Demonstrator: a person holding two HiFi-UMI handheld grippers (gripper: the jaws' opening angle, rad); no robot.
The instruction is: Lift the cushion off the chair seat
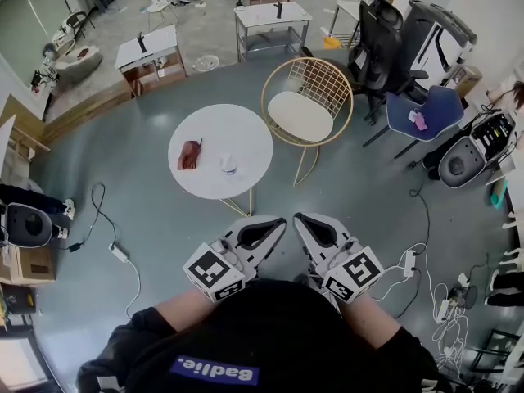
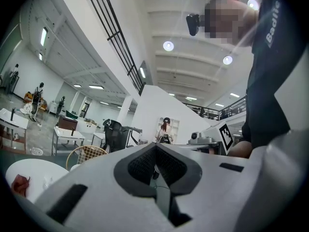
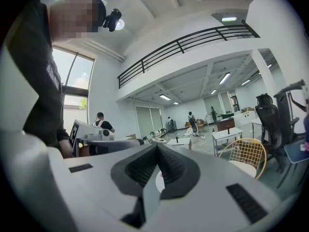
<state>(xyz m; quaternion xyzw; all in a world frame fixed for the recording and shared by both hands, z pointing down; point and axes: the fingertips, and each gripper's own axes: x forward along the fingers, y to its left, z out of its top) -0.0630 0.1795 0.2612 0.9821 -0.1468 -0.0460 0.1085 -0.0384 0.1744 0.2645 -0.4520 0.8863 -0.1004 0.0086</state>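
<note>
A gold wire chair [image 1: 309, 80] stands beyond the round table, and a cream round cushion [image 1: 300, 115] lies on its seat. Both grippers are close to my body, well short of the chair. My left gripper [image 1: 281, 221] and right gripper [image 1: 300, 218] point forward with their tips close together, each shut with nothing between the jaws. In the left gripper view the left gripper [image 2: 155, 146] is shut, with the chair [image 2: 89, 153] far off at lower left. From the right gripper view, the right gripper [image 3: 157, 146] is shut and the cushion [image 3: 244, 168] sits low on the right.
A round white table [image 1: 246, 133] stands between me and the chair, carrying a brown object [image 1: 189, 155] and a small white cup [image 1: 228, 166]. A black office chair [image 1: 381, 35] and a blue chair [image 1: 434, 109] stand right of the wire chair. Cables and a power strip [image 1: 119, 253] lie on the floor.
</note>
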